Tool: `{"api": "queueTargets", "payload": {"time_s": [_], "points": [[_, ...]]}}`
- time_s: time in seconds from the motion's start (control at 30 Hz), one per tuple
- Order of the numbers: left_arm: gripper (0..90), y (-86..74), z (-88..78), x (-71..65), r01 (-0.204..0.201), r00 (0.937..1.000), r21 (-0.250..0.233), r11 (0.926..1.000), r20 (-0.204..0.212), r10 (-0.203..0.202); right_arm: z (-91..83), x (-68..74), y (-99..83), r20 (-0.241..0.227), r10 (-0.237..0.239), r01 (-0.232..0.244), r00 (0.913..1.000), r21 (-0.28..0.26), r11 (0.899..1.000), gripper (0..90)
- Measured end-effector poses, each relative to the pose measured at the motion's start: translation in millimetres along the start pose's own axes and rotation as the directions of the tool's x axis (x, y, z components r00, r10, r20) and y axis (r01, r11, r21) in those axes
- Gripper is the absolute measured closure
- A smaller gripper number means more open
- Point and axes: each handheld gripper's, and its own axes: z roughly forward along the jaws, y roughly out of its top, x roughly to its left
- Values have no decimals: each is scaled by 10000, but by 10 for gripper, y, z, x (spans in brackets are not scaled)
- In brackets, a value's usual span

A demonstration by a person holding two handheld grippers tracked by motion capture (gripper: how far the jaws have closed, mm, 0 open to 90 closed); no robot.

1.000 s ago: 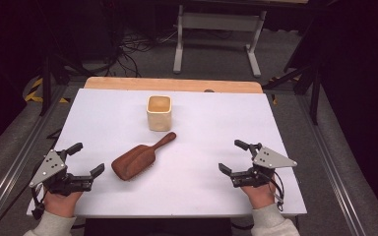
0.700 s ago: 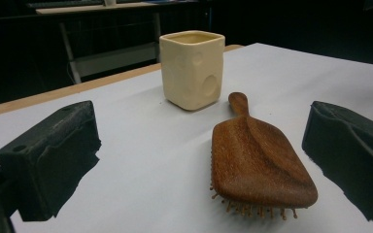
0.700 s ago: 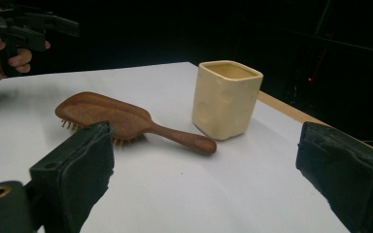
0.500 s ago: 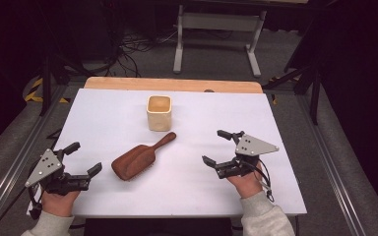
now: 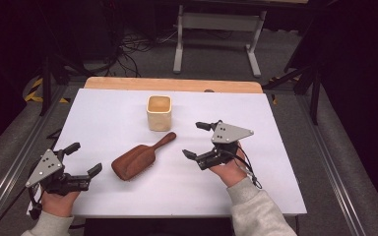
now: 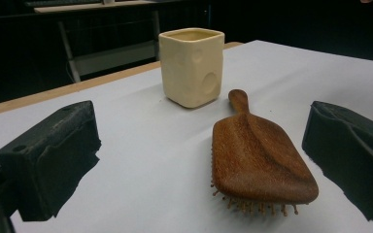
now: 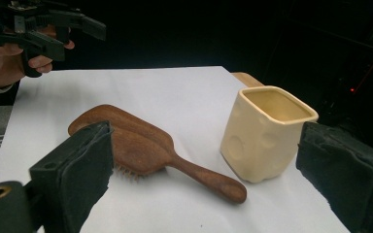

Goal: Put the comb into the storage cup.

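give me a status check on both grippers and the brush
Right gripper open, facing the brush handle. Left gripper open, off the brush head. Hairbrush flat, bristles down, untouched. Cup beside handle tip.

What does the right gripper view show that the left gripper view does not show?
The right gripper view adds the left gripper, held in a hand beyond the brush, and the full handle down to its rounded end. The left gripper view adds the row of bristle tips along the near edge of the brush head. Both share the wooden hairbrush, lying bristles down, the cream cup and the white table.
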Motion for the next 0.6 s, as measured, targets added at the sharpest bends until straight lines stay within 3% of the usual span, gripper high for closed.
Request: {"api": "queueTargets", "payload": {"time_s": [0.23, 0.6], "points": [[8, -1, -14, 9, 21, 10000, -119, 9999, 26, -21, 225, -39, 105, -589, -242, 261, 9980, 319, 9991, 113], [8, -10, -36, 15, 93, 10000, -86, 9999, 0, -93, 468, -89, 203, -1143, -255, 324, 9931, 587, 9978, 145]]}}
